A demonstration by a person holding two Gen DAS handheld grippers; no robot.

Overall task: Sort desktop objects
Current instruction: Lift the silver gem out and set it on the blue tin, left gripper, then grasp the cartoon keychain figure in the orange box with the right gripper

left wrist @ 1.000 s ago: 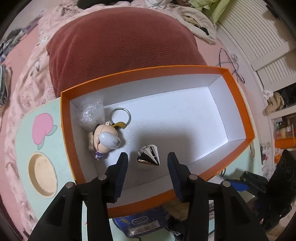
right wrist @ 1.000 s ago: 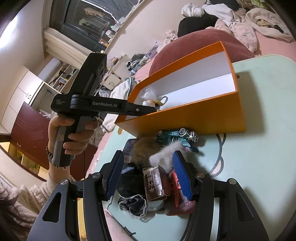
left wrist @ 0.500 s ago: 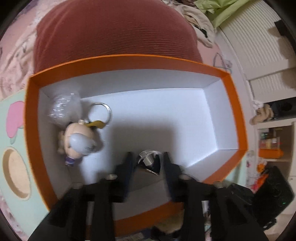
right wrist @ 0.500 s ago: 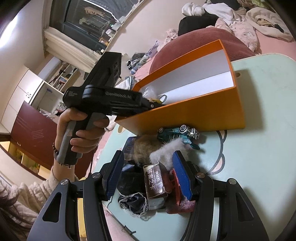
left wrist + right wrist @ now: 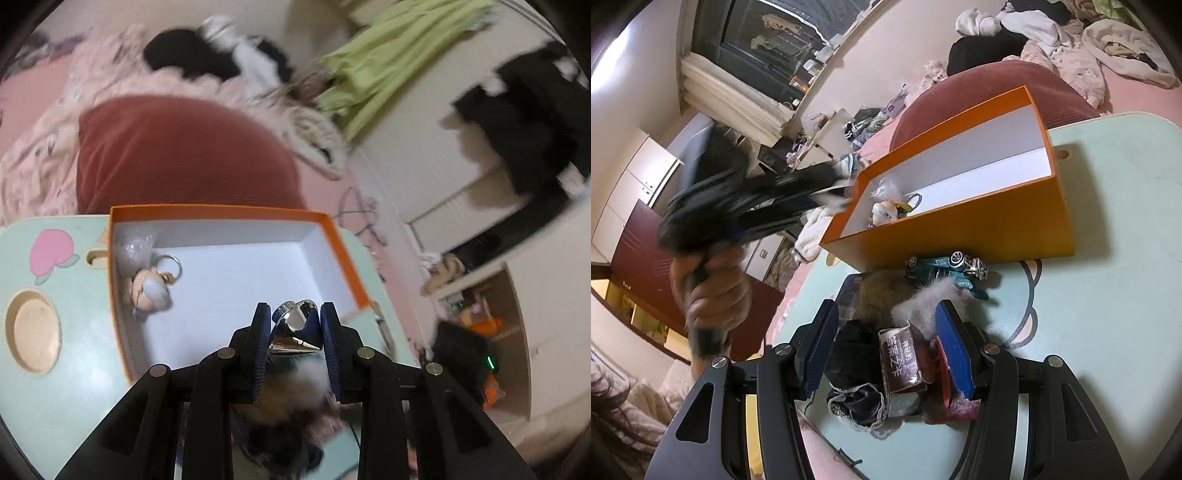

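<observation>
Gripping a shiny silver cone-shaped trinket [image 5: 293, 328], the left gripper [image 5: 294, 334] holds it above the near edge of the orange box [image 5: 343, 251], where a doll keyring [image 5: 149, 290] lies far left. The right gripper [image 5: 886, 354] hangs spread over the clutter pile [image 5: 886, 354]. Likely next: finding the trinket another spot.

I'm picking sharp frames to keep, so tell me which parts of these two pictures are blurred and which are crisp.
Left wrist view: the room behind is smeared by motion, while the left gripper and the shiny metal piece it clamps stay fairly crisp; the orange box is slightly soft. Right wrist view: the table pile, toy car and right gripper are sharp; only the other handheld gripper is streaked.
</observation>
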